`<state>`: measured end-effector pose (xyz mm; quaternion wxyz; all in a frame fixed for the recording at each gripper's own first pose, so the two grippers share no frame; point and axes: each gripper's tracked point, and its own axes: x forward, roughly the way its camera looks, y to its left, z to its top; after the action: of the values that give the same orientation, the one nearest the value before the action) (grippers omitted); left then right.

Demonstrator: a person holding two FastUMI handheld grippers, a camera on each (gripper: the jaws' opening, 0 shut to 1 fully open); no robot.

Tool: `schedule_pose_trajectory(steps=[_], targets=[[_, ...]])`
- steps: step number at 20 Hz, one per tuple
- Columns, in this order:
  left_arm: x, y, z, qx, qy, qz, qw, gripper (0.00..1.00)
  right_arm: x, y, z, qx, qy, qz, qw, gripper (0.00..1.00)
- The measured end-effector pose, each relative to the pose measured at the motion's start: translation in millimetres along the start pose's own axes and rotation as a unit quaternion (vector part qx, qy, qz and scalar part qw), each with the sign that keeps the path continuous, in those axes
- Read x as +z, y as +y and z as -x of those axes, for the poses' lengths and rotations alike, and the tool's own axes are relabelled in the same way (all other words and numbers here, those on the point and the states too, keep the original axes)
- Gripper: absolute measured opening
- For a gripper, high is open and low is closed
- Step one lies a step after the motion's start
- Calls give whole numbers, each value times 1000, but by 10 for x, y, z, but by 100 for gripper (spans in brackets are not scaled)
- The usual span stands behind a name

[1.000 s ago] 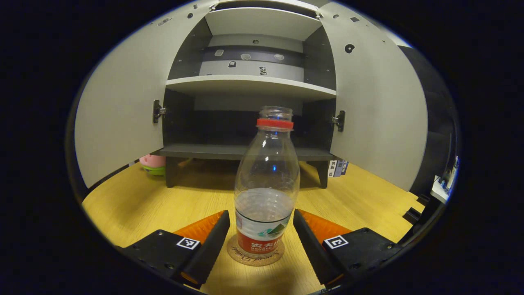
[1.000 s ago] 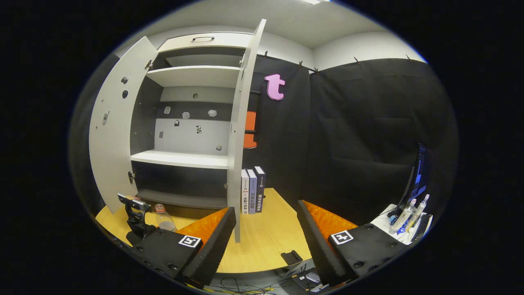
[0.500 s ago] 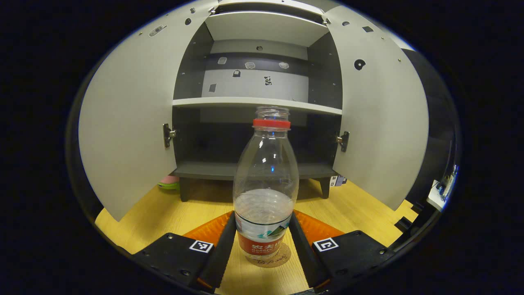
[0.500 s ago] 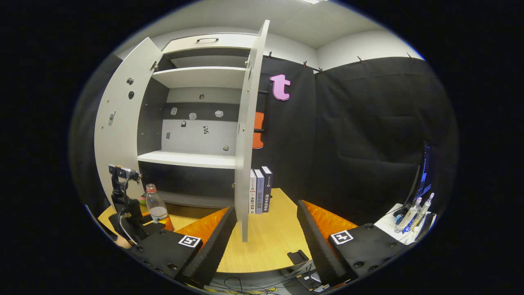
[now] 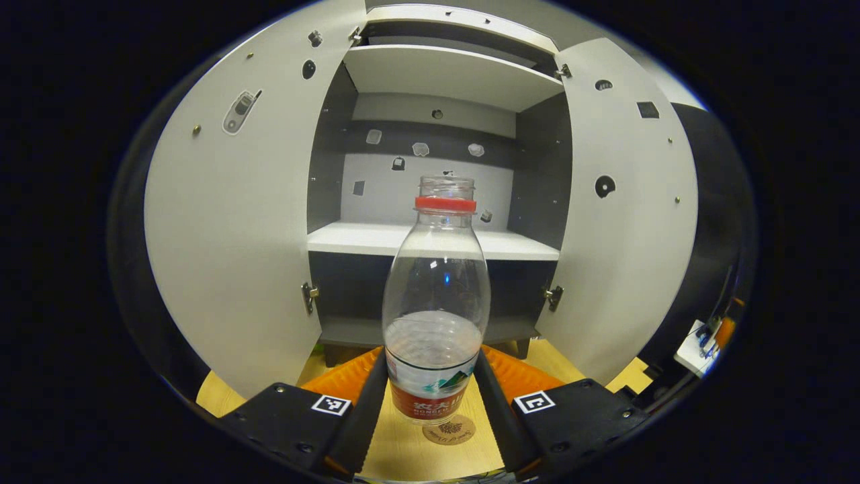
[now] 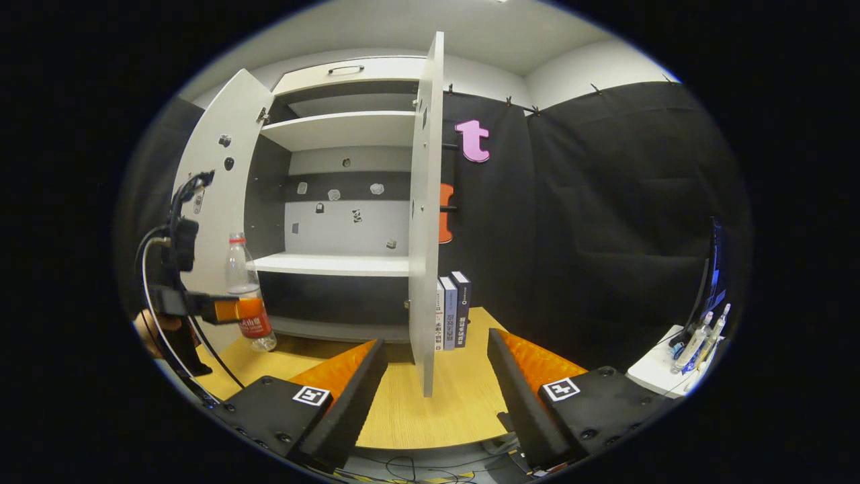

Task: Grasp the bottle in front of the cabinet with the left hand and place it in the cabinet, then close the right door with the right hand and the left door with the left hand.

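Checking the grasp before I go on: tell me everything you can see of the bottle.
The bottle is clear plastic with a red neck ring, no cap, a red label low down and some water in its lower part. It stands upright, clamped at the label between the left gripper's fingers, lifted clear of the round coaster on the table, in front of the open cabinet.
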<state>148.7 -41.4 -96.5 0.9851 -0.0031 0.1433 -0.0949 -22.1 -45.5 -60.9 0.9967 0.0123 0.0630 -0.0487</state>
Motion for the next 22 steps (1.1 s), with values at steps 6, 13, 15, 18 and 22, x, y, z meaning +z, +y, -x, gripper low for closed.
schedule_pose_trajectory(steps=[6, 13, 15, 18, 22], targets=[[833, -63, -300, -13, -31, -13, 999, 74, -106, -256, -39, -23, 8, 5, 1000, 99], [1533, -448, -863, -30, -68, -48, 996, 74, -242, -606, -97, -68, 16, -16, 997, 99], [1700, -530, -1057, -31, -78, -57, 995, 74, -267, -692, -122, -77, 18, -20, 997, 99], [1853, -615, -1389, -32, -81, -62, 994, 74, -272, -814, -200, -90, 21, -19, 996, 99], [1839, -609, -1820, -20, -65, -41, 997, 74, -265, -927, -225, -101, 23, -13, 995, 99]])
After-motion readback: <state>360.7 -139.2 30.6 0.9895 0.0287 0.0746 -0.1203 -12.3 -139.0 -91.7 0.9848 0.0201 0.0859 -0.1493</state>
